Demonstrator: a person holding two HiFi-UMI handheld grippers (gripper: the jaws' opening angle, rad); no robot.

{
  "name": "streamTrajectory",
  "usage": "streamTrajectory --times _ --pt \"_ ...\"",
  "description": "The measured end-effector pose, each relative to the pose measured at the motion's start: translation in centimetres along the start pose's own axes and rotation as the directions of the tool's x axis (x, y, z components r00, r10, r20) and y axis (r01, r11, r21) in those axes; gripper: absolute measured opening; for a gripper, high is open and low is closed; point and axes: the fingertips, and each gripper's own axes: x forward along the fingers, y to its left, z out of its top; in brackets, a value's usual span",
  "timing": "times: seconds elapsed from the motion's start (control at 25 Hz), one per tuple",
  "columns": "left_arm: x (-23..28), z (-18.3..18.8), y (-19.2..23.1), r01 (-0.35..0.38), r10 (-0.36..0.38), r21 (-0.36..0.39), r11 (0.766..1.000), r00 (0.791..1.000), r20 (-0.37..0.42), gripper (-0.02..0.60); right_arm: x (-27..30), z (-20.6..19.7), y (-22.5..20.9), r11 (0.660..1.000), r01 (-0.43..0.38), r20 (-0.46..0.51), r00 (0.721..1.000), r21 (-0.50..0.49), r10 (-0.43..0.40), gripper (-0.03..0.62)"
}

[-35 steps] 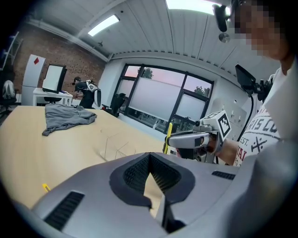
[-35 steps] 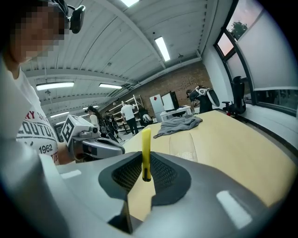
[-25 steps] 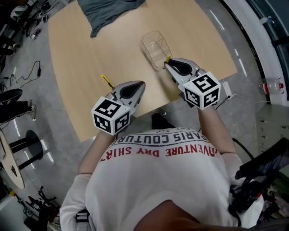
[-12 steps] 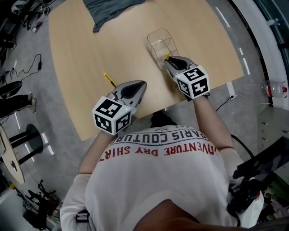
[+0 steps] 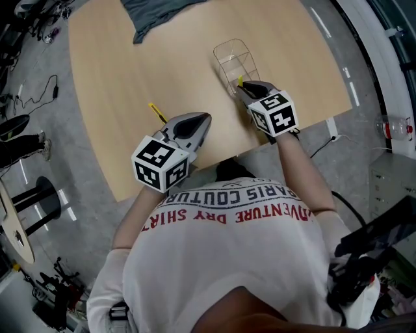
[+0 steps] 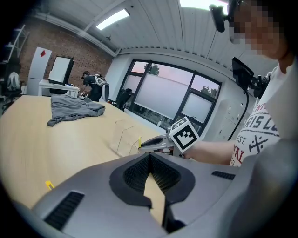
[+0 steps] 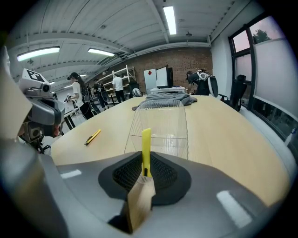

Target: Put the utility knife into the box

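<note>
Standing upright, the slim yellow utility knife (image 7: 145, 146) is pinched between the jaws of the right gripper (image 7: 145, 171), its tip just short of the near wall of the clear plastic box (image 7: 160, 116). The box sits close to the front edge of the table (image 5: 117, 71), with bare wood to its left. Well apart lies a second yellow knife (image 5: 155, 112), near the left gripper (image 6: 150, 160), whose jaws are closed on nothing. A grey cloth (image 5: 153, 13) lies at the far edge.

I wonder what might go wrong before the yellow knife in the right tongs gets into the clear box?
The utility knife is pinched only near one end by the right tongs, so it may pivot or slip. The clear box stands unheld; a nudge to its wall might push it away.
</note>
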Motion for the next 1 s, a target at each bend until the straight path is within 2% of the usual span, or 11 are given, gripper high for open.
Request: streamTrajectory --times 0.52,0.8,0.88,1.0 --pt "-0.8 -0.1 -0.2 -0.012 0.012 -0.002 1.000 1.000 0.005 0.002 -0.3 -0.3 0.4 0.999 -0.024 -0.008 1.000 0.032 0.024 0.054" --pt "-1.1 0.9 -0.6 -0.012 0.011 0.025 1.000 0.999 0.031 0.002 -3.3 2.4 -0.2 0.997 0.065 0.112 0.991 0.046 -0.069 0.063" --pt "-1.0 0.8 -1.2 -0.006 0.005 0.035 0.999 0.999 0.038 0.002 -5.1 3.1 1.1 0.998 0.012 0.183 0.983 0.056 -0.022 0.060" --pt "-0.9 1.1 -2.3 0.005 -0.007 0.051 0.999 0.999 0.052 0.002 -8.0 4.0 4.8 0.989 -0.144 0.290 0.949 0.041 0.126 0.002"
